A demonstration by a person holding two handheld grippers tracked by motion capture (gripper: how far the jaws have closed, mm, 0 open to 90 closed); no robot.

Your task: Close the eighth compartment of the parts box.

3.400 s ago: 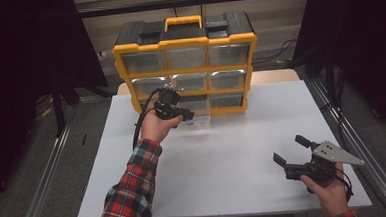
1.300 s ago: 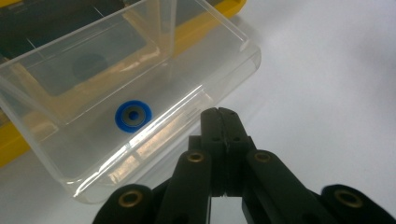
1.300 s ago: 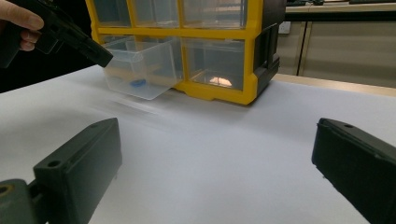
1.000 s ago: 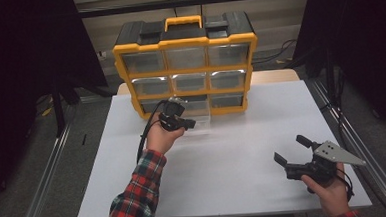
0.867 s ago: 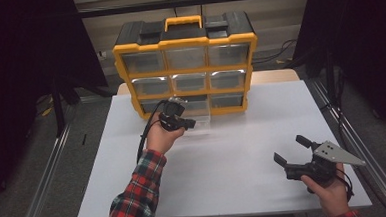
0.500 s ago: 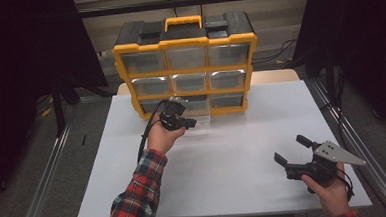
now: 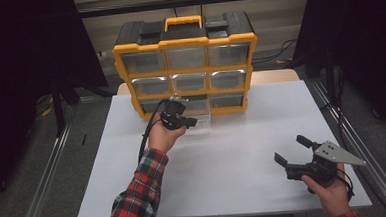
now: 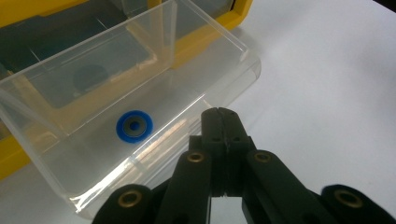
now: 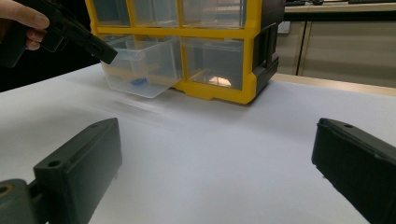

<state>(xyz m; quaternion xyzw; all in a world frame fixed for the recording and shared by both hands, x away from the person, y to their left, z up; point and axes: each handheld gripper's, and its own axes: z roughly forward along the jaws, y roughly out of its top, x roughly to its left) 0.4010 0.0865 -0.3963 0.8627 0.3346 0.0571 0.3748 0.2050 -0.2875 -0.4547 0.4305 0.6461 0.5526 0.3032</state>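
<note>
While drawn out of the bottom row of the yellow organizer (image 7: pixel 186 64), sits the clear plastic drawer (image 8: pixel 140 116) just ahead of the left gripper (image 8: pixel 219 116): see-through walls, rounded front corners, open top, almost bare inside. Lies on its floor a small blue round part (image 8: pixel 134 126), ring-shaped with a darker dot at its centre, to the left of and a little beyond the fingers. Closed tight, pad against pad, with nothing between them, the fingers of the left gripper, their tips just at the drawer's front wall; cannot tell whether touching the wall or only beside it. Rests well apart from the drawer, near the desk's (image 7: pixel 224 162) near right corner, the right gripper (image 7: pixel 296 150), fingers (image 9: pixel 79 163) spread wide and holding nothing, only bare white desk between them. Stands far ahead of those open fingers the organizer: yellow frame, black top with a yellow handle (image 7: pixel 182 23), three rows of clear drawers, all shut but the pulled-out one. Shows in the shut drawer (image 9: pixel 215 63) beside the open one something pale, too blurred to tell. Between the right gripper and the drawer, nothing but flat white desk; between the closed left fingers and the blue part, the drawer's clear front wall.
</note>
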